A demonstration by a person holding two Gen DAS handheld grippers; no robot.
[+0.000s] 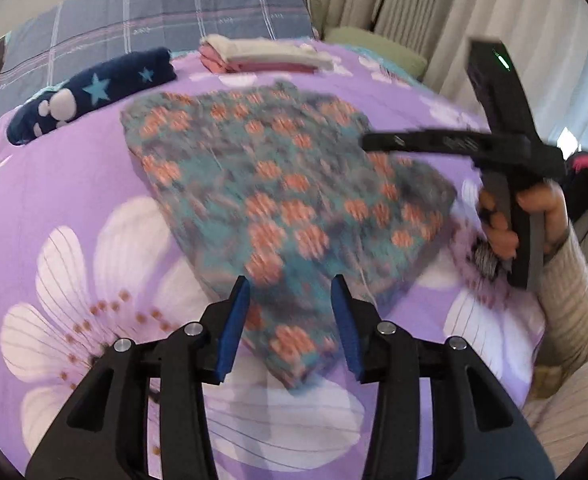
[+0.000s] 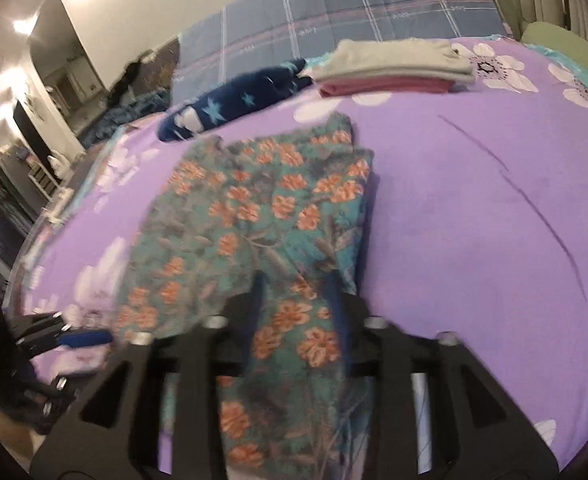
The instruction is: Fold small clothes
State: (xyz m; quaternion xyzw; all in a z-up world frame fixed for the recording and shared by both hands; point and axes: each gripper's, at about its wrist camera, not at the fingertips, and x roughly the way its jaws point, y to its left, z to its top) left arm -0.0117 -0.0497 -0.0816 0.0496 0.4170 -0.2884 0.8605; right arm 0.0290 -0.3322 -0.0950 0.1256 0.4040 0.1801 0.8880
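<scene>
The floral garment (image 1: 289,196) lies flat on the purple bedsheet (image 1: 73,184), partly folded, and it fills the centre of both pictures. In the left wrist view its long axis goes from the upper left of the frame down to the lower centre, where one narrow end comes between the blue pads (image 1: 235,328) of the left gripper (image 1: 291,328). The jaws of this gripper stand apart and the pads do not press the cloth, so it holds nothing. I judge that it hangs a little above this end, but the blur makes it difficult to be sure.

In the right wrist view the garment runs from the upper centre down to the bottom edge, and it passes under the right gripper (image 2: 296,312). Its fingers are also spread, with the fabric visible between them but not pinched. In the left view the same tool appears at the right edge, held by a hand (image 1: 530,220), just beside the right border of the garment.

So both grippers are at the near side of the cloth: the left one at the narrow near end, the right one at the side edge. The next fold probably goes away from them, toward the folded pile (image 1: 261,56) and the navy star garment (image 1: 93,92) in the upper part of the frame.
</scene>
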